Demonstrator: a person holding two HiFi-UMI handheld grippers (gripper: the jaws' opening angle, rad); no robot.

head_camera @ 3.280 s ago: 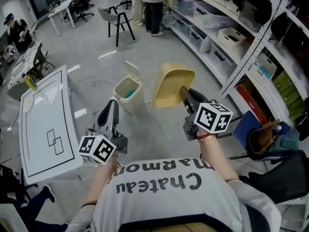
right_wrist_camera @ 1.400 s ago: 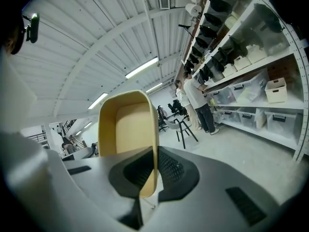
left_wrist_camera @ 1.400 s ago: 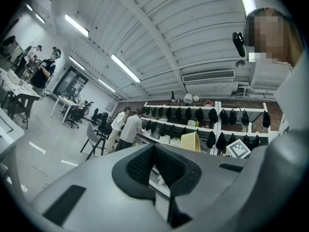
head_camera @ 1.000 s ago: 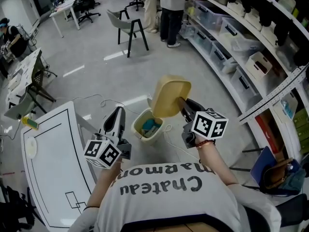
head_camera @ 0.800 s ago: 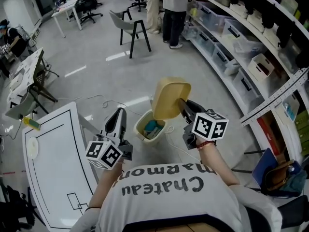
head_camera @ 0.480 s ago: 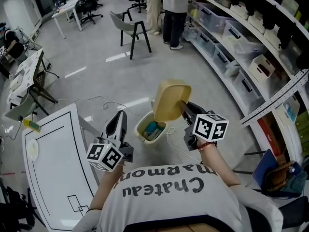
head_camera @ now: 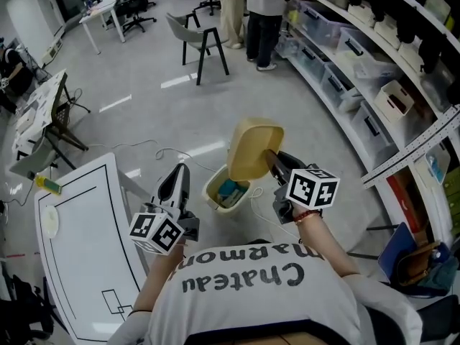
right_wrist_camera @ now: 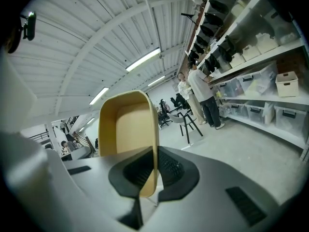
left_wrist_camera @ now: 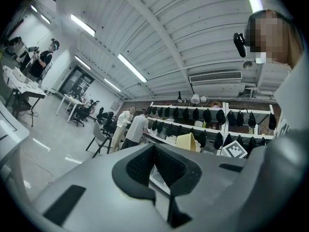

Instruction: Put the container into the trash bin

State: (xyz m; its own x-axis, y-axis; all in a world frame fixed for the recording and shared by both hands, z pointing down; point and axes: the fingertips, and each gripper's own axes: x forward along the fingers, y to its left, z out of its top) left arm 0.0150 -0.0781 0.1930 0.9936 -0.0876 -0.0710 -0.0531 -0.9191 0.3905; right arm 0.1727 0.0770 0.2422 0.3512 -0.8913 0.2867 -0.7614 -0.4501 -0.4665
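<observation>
A beige container hangs tilted in the air, its open side facing me, with my right gripper shut on its rim. The right gripper view shows that rim pinched between the pads, with the container standing up from them. Below and slightly left of it, the cream trash bin stands open on the floor with blue rubbish inside. My left gripper hovers left of the bin, shut on nothing. From the left gripper view the container shows small.
A white table with black outlines stands at the left, close to the bin. Shelves with boxes run along the right. A chair and two standing people are further ahead. A cable lies on the floor.
The bin, earlier further ahead on the floor, now lies right beneath the held container. In the last second the container sank slightly toward it. Both grippers keep their state.
</observation>
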